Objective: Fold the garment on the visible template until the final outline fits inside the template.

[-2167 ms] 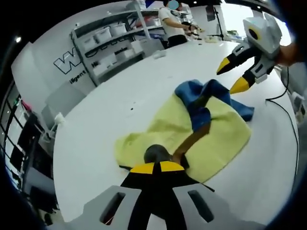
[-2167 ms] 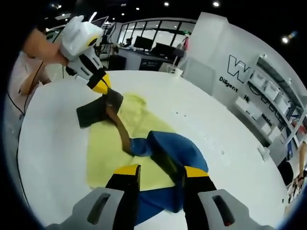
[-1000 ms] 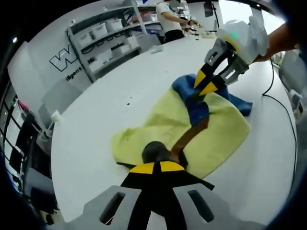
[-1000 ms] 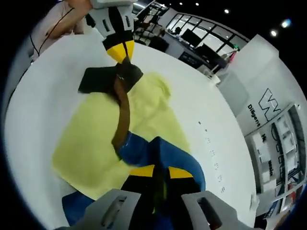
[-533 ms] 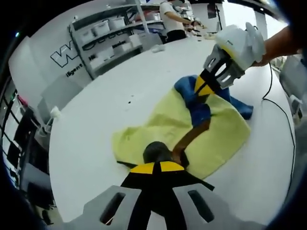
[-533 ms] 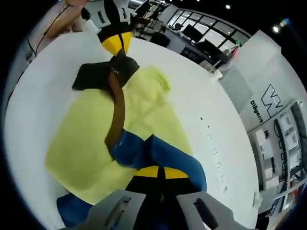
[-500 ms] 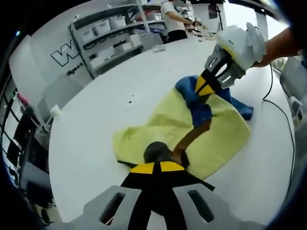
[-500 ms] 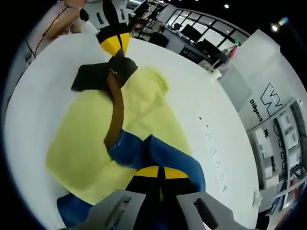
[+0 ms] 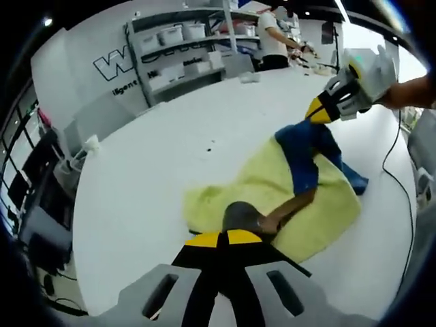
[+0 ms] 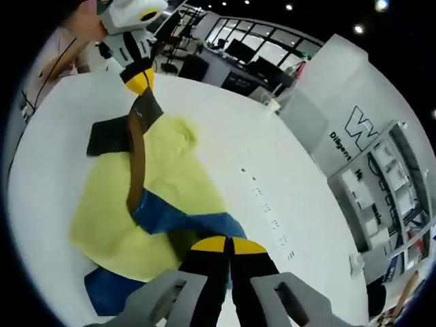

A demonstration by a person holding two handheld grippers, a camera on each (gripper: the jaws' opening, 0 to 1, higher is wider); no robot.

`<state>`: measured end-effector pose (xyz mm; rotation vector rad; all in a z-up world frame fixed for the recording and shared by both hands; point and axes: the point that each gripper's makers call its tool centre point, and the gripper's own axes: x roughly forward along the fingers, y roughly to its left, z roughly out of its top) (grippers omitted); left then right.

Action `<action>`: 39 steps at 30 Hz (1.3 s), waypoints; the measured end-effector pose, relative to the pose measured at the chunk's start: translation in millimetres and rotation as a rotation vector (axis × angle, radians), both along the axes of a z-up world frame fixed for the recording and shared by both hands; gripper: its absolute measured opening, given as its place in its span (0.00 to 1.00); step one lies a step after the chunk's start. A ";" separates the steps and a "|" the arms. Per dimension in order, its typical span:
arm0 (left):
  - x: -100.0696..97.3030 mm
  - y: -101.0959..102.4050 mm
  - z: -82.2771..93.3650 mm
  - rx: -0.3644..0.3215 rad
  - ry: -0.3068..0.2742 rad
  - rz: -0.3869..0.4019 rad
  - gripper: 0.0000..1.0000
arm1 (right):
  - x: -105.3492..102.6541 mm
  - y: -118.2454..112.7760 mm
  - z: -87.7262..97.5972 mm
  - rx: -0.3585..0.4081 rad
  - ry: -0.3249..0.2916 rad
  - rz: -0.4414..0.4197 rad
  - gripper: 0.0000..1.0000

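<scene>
So the garment [image 9: 272, 187] is lying bunched up on the white table [image 9: 157, 163], mostly yellow with a blue part and a brown strip running across it. Nearest the camera in the left gripper view, the left gripper [image 9: 223, 238] is pinching the dark end of the garment, jaws closed tight on it. At the garment's far end the right gripper [image 9: 315, 112] is clamping the blue part and lifting it off the table. Way behind the garment, shelves [image 9: 184, 54] are standing against the wall.
</scene>
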<state>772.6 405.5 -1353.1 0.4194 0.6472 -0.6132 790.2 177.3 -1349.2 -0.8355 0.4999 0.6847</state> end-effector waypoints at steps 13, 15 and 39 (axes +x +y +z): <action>13.5 2.7 49.2 -0.086 -0.116 0.042 0.05 | -0.5 -24.1 52.1 0.082 -0.099 -0.087 0.00; 15.1 3.7 57.3 -0.103 -0.128 0.049 0.05 | -1.5 -26.2 63.2 0.095 -0.121 -0.094 0.00; 15.5 -5.8 170.2 -0.143 -0.416 -0.038 0.05 | -30.8 -47.1 177.0 0.194 -0.329 -0.141 0.00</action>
